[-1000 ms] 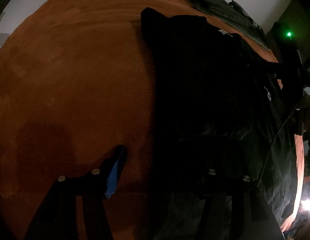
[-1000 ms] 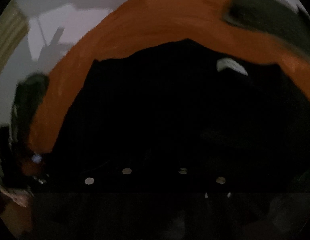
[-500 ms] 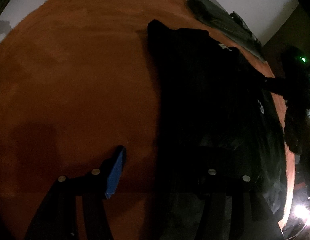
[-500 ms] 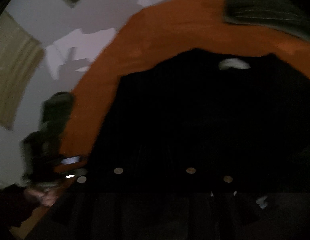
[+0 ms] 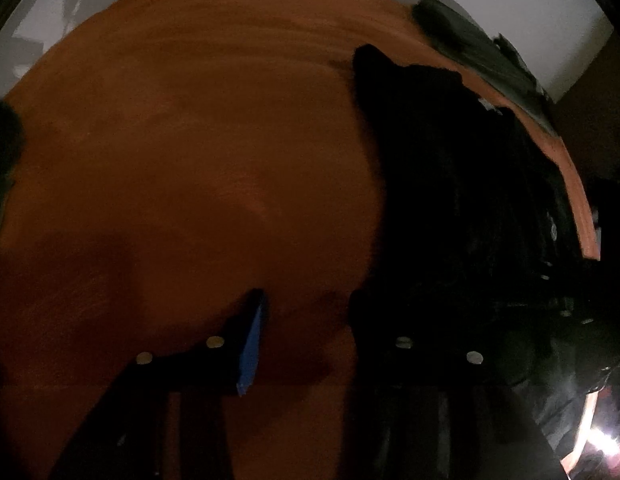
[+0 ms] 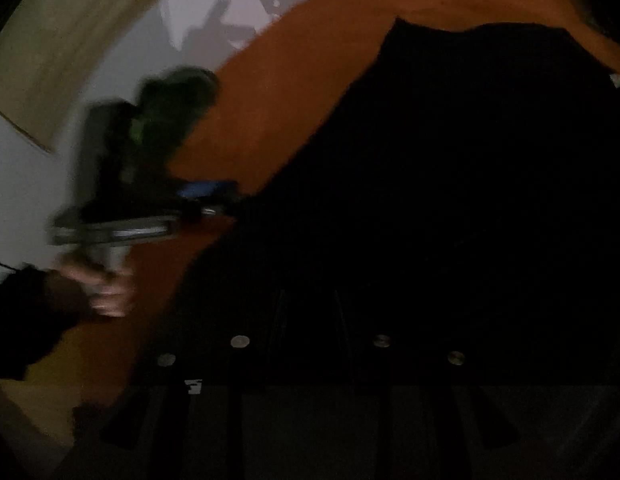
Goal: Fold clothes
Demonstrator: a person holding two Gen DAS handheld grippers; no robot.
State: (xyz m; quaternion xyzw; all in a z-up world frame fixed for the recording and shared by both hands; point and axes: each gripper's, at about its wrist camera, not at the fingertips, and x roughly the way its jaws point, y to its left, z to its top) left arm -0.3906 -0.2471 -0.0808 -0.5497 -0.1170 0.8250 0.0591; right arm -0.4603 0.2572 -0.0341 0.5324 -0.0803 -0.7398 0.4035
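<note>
Well, left wrist surroundings: an orange blanket [image 5: 182, 152] covers the surface; a folded dark grey garment [image 5: 482, 60] lies at its far edge by the pale wall.
Left wrist task thing: the black garment [image 5: 462, 184] lies spread on the right half of the blanket.
Left claw: the left gripper [image 5: 306, 320] is closing, orange cloth showing in the gap; its blue-padded finger [image 5: 252, 344] is over bare blanket, the other finger against the garment's near edge.
Right wrist surroundings: blurred; a hand [image 6: 106, 288] holds the left gripper at the garment's left edge.
Right claw: the right gripper [image 6: 310, 320] sits low over the black garment; too dark to tell if it is clenched.
</note>
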